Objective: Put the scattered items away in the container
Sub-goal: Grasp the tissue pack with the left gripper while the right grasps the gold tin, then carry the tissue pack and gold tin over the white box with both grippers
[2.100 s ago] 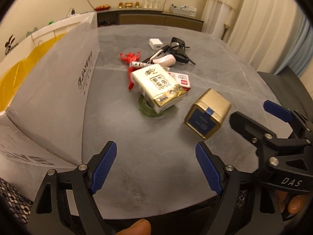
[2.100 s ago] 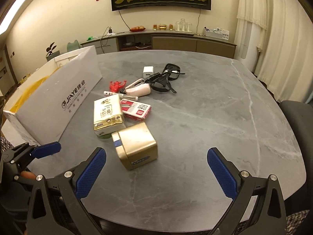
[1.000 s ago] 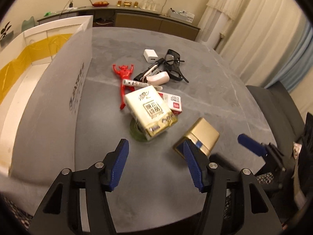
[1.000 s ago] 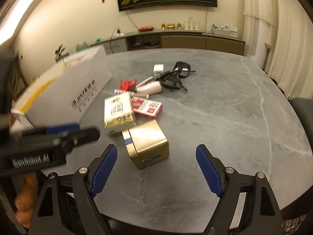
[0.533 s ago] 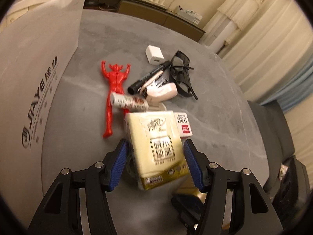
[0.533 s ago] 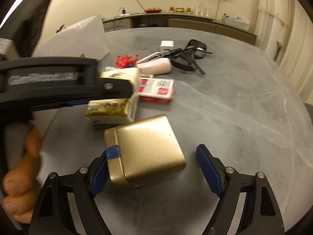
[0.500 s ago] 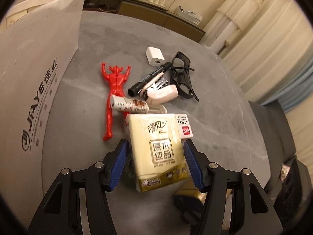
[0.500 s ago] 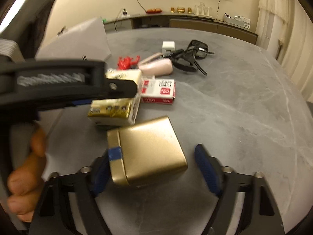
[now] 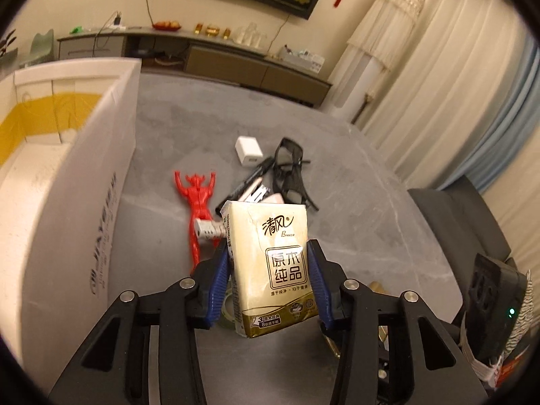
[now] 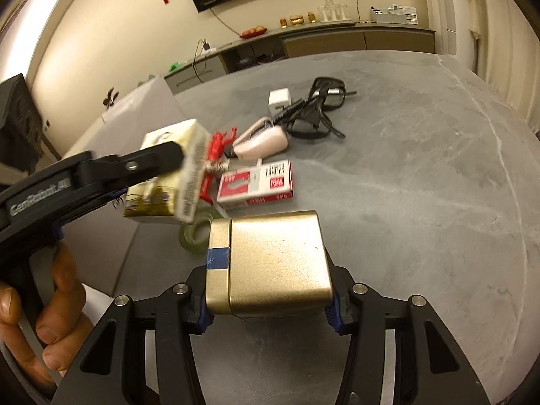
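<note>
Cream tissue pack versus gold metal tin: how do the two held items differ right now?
The cream tissue pack is soft, printed and crumpled; the gold metal tin is rigid and plain apart from a strip of blue tape. The pack is a tall, slim block, the tin squat and boxy. The left hand-held gripper clamps the pack; the right hand-held gripper clamps the tin. Both sit between blue pads.

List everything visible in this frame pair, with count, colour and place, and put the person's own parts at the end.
tissue pack: 1, cream and gold, held above the table
gold tin: 1, gold with blue tape, in the right gripper
white box: 1, white with yellow inside, table left
tape roll: 1, greenish, beneath the pack
staples box: 1, red and white, mid-table
red figure: 1, red, lying flat
stapler: 1, pink
glasses: 1, black
charger: 1, white
left gripper: shut on pack
right gripper: shut on tin
</note>
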Motion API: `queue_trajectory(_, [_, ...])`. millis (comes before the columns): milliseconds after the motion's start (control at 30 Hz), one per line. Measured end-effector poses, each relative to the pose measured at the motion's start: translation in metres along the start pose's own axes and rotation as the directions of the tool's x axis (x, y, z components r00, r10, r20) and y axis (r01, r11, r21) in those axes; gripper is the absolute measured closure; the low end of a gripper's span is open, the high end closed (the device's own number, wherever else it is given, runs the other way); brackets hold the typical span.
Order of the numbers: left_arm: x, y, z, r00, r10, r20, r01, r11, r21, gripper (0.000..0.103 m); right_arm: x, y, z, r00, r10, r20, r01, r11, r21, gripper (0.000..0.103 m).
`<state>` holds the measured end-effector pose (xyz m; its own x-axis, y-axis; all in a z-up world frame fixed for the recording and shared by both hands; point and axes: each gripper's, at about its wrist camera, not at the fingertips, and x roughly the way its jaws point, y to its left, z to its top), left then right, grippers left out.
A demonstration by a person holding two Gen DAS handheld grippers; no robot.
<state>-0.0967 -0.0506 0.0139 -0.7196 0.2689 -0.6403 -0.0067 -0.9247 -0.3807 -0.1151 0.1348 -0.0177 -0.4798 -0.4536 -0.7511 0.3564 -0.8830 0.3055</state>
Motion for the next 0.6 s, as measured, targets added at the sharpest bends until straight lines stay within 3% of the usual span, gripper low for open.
queue_trajectory(367, [-0.056,-0.004,0.013,0.992,0.03,0.125,-0.036,0.998,0.044,0.057,-0.015,0.012,0.012,0.995,0.043,0.085,-0.039,0.998,-0.049,0.051])
queue_trajectory(600, [-0.099,0.017,0.021,0.976,0.087,0.198,-0.087,0.996,-0.006,0.057,-0.037,0.034,0.011,0.984,0.079,0.159,-0.061,0.991,-0.115,0.051])
